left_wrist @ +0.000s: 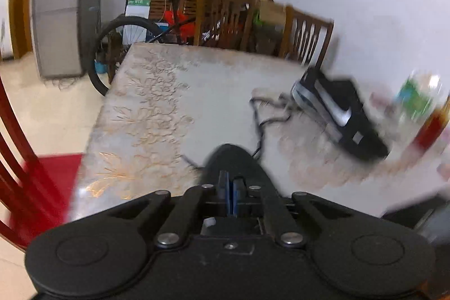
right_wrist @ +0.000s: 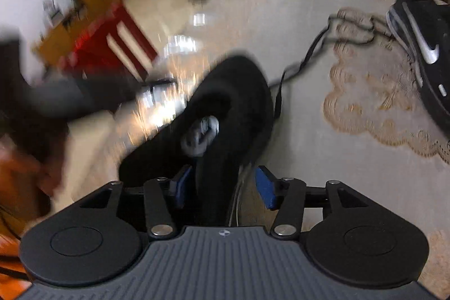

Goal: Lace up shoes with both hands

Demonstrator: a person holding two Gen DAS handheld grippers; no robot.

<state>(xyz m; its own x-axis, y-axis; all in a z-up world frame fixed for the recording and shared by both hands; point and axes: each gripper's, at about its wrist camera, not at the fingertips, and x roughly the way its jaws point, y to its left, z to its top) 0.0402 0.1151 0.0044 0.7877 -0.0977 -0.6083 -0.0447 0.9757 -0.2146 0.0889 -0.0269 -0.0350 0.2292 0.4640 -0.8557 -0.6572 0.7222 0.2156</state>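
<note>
A black shoe (left_wrist: 227,159) lies on the table just ahead of my left gripper (left_wrist: 231,187). Its blue pads are pressed together, and I cannot tell whether anything thin is caught between them. In the right wrist view the same shoe (right_wrist: 225,92) shows its opening with a white mark inside. My right gripper (right_wrist: 225,187) is open, its pads standing apart on either side of the shoe's side wall. A black lace (right_wrist: 306,58) trails across the cloth toward a second black shoe (right_wrist: 422,47) with a silver swoosh, which also appears in the left wrist view (left_wrist: 337,114).
The table (left_wrist: 168,92) has a pale cloth with a floral lace pattern. Wooden chairs (left_wrist: 225,18) stand at its far edge and a red chair (left_wrist: 17,159) at the near left. Blurred green and red items (left_wrist: 413,100) sit at the right. A bicycle wheel (left_wrist: 112,47) and a fridge (left_wrist: 56,7) stand beyond.
</note>
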